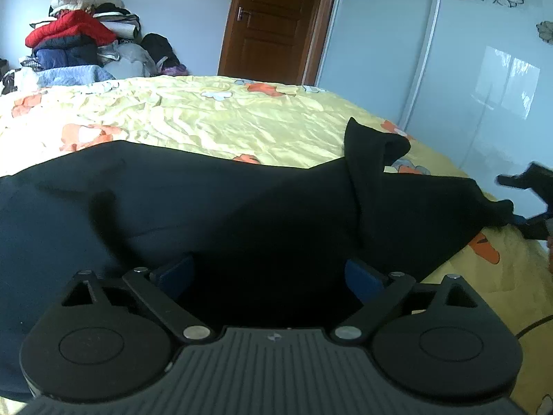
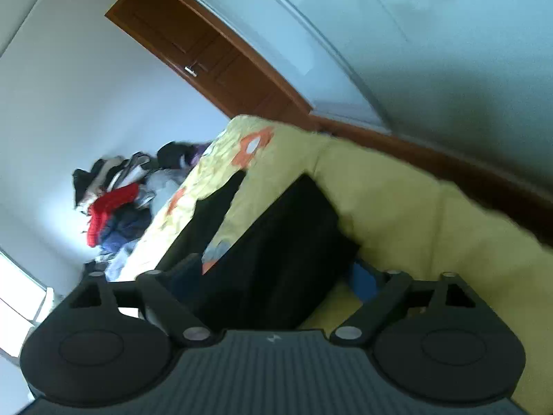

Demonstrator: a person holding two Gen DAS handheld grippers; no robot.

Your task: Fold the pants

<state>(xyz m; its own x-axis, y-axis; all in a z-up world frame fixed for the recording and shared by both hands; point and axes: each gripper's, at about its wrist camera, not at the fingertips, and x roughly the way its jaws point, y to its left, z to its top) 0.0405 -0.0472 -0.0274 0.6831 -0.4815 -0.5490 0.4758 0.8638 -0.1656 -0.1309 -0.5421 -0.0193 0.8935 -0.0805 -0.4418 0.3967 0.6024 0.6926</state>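
Note:
Black pants (image 1: 214,207) lie spread across the yellow flowered bedsheet (image 1: 214,117), with one leg end folded up into a peak (image 1: 373,152). My left gripper (image 1: 269,276) hovers low over the near part of the pants, its blue pads (image 1: 174,275) far apart and gripping nothing. At the right edge of the left wrist view, my right gripper (image 1: 532,204) is at the pants' far end. In the right wrist view, which is rolled sideways and blurred, the right gripper (image 2: 274,276) stands open with that end of the pants (image 2: 283,249) between its fingers.
A heap of clothes (image 1: 79,38) is piled against the wall beyond the bed. A brown wooden door (image 1: 273,24) and a glossy wardrobe with flower prints (image 1: 466,69) stand behind. The bed's edge drops off on the right (image 2: 432,214).

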